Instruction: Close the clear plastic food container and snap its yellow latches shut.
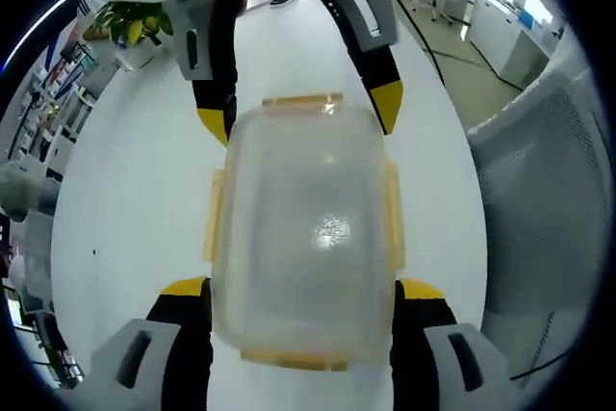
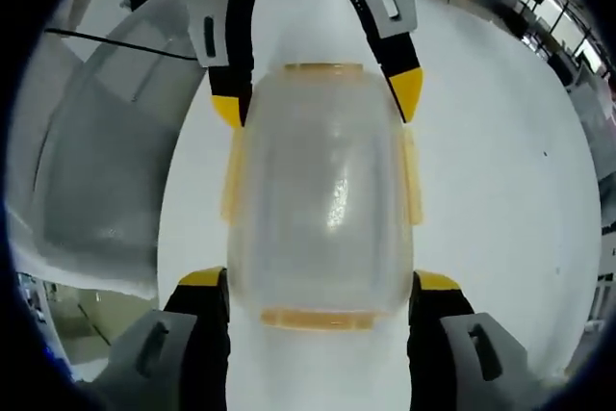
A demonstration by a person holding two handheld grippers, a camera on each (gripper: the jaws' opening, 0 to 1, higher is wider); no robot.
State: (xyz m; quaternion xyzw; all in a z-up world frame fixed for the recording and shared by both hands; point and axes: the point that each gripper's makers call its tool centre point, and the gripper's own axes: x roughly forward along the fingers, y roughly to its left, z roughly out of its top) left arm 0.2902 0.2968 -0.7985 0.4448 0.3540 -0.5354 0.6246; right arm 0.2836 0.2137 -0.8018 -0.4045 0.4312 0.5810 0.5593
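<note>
A clear plastic food container [image 1: 303, 228] [image 2: 322, 209] with its lid on lies on the white table [image 1: 125, 199]. Yellow latches [image 1: 392, 214] run along its sides and ends; I cannot tell whether they are snapped down. My left gripper [image 1: 303, 289] is open, its yellow-tipped jaws straddling the container's near end, close against both sides. From the opposite end my right gripper [image 2: 320, 283] is open in the same way. Each gripper faces the other: the right gripper [image 1: 300, 113] flanks the far end in the left gripper view, and the left gripper [image 2: 318, 103] does so in the right gripper view.
A grey mesh chair [image 1: 549, 218] [image 2: 106, 170] stands beside the table edge. A potted plant [image 1: 135, 21] sits at the table's far end, with shelves [image 1: 48, 113] beyond. Desks and chairs [image 1: 500, 7] stand across the room. A black cable [image 1: 414, 16] crosses the tabletop.
</note>
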